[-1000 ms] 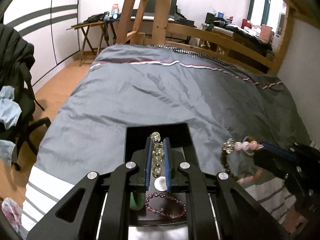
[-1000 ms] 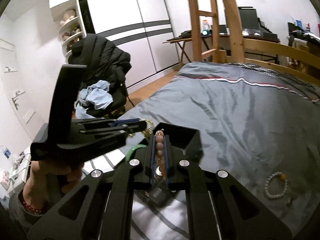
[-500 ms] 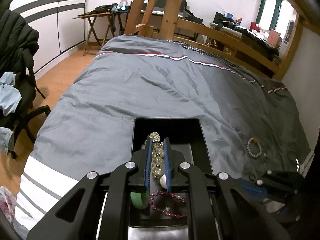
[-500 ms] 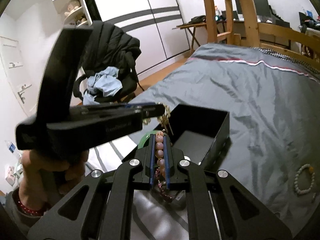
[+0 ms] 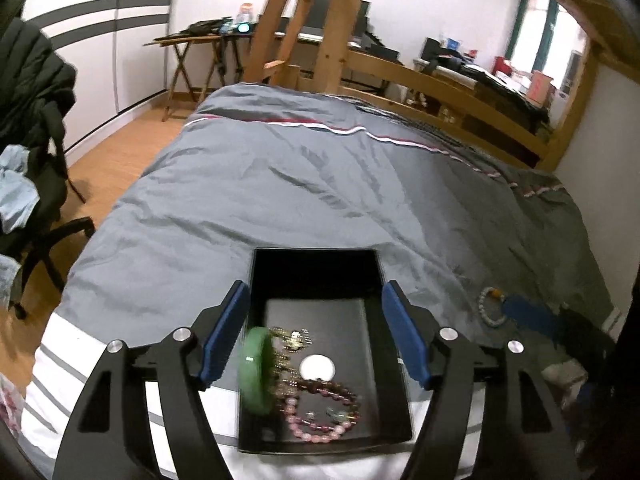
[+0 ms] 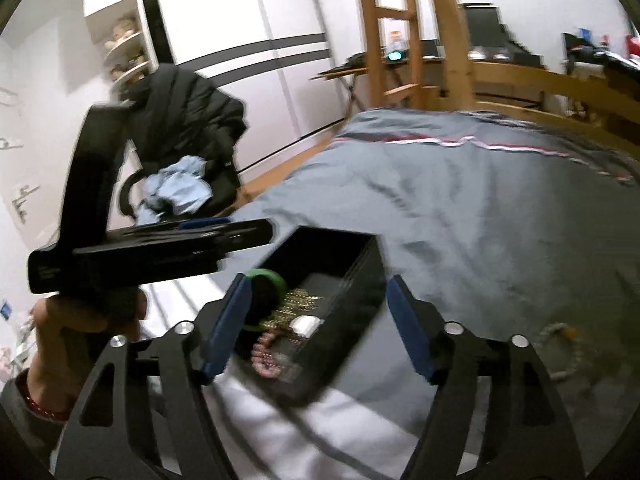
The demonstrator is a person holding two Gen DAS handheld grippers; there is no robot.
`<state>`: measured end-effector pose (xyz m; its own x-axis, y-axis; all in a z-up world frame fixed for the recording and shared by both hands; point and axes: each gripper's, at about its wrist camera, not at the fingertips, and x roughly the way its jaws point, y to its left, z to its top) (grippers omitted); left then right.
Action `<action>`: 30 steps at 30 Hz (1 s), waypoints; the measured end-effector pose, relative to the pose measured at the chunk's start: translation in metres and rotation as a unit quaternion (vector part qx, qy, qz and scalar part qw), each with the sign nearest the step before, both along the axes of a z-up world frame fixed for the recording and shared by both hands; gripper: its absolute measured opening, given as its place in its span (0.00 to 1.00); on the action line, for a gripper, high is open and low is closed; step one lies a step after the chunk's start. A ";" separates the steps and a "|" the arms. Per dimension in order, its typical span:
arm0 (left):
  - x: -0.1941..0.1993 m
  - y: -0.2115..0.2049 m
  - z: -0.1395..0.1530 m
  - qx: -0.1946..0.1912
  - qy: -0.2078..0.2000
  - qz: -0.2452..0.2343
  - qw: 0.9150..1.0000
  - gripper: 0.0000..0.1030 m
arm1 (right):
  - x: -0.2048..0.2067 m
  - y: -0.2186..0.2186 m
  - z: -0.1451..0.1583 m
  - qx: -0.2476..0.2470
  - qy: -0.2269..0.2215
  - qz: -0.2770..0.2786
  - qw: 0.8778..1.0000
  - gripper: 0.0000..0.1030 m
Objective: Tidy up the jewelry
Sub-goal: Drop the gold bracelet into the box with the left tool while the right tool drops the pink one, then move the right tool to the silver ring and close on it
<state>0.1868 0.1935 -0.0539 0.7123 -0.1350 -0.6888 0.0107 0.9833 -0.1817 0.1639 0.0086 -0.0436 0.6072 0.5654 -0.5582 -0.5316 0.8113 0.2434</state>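
Observation:
A black open box (image 5: 316,264) lies on the grey bed near its foot. Inside it are a green bangle (image 5: 258,372), a yellowish bead bracelet (image 5: 292,338), a purple bracelet (image 5: 326,388), a pink bracelet (image 5: 316,430) and a white disc (image 5: 317,367). My left gripper (image 5: 314,308) hangs above the box, its jaws opening with nothing between them. My right gripper (image 6: 316,296) is just over the box (image 6: 360,280) too, jaws opening and empty, above the bangle (image 6: 272,280) and the pink bracelet (image 6: 264,356). A white bead bracelet (image 5: 490,306) lies on the cover to the right of the box.
A chair piled with a black coat and blue cloth (image 6: 180,184) stands left of the bed. A wooden ladder and bed rail (image 5: 320,32) rise at the far end. A hand (image 6: 76,320) holds the left gripper's handle. The grey cover (image 5: 300,168) stretches beyond the box.
Both grippers have gone from shut on bead bracelets to open. The yellowish and pink bracelets now lie in the box. The right gripper has come down nearer the box.

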 end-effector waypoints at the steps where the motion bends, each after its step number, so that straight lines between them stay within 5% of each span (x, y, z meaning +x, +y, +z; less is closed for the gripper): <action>1: -0.001 -0.004 0.001 0.004 -0.001 -0.005 1.000 0.73 | 0.001 -0.010 0.001 -0.002 -0.001 -0.011 1.000 0.71; 16: -0.012 -0.122 0.007 0.018 0.006 -0.115 0.993 0.79 | -0.014 -0.183 0.016 -0.020 -0.004 -0.150 0.988 0.76; 25: -0.013 -0.193 -0.027 0.080 0.031 -0.168 0.982 0.79 | -0.015 -0.217 -0.004 -0.030 -0.004 -0.169 0.985 0.76; 30: -0.005 -0.218 -0.052 0.095 0.051 -0.192 0.975 0.79 | -0.003 -0.228 -0.031 -0.035 0.012 -0.166 0.985 0.54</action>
